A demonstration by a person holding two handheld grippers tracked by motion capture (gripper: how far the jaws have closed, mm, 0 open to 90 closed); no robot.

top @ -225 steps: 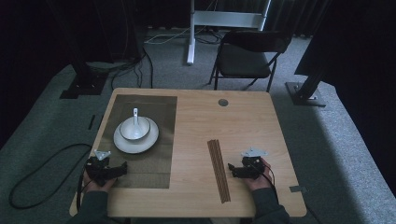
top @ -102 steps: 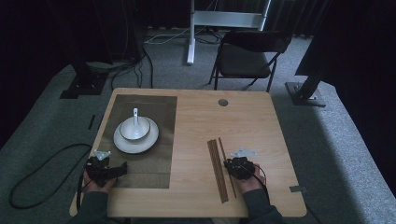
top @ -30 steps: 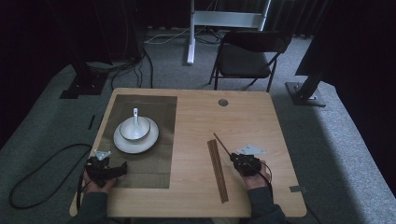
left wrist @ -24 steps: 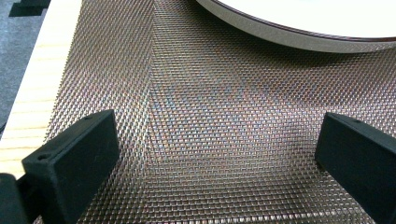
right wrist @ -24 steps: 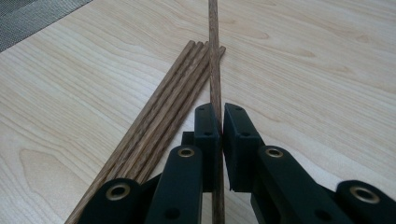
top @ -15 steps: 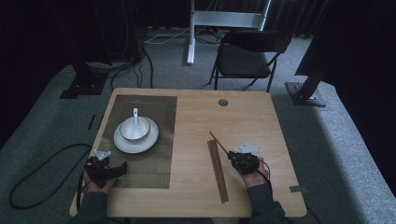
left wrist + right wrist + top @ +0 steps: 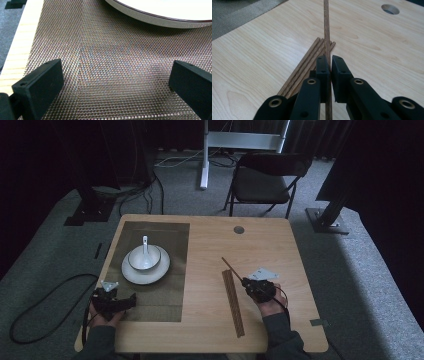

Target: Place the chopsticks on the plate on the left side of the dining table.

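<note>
Recording studio or lab, not home. My table (image 7: 280,245) stands alone on grey carpet (image 7: 350,265). Black curtains (image 7: 45,155) beyond, far past my claws. Metal stand base (image 7: 85,212) far ahead of my left claw (image 7: 131,299), another (image 7: 322,217) far ahead of my right claw (image 7: 243,281). White stand leg (image 7: 204,155) and empty folding chair (image 7: 265,177) beyond table's far edge. Cables (image 7: 35,295) loose on floor, left of my left claw.

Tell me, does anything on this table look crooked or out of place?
One chopstick sticks out at an angle from the neat bundle of chopsticks, because the right hand-held gripper is shut on it. The plate, bowl and spoon sit tidily on the mat.
</note>
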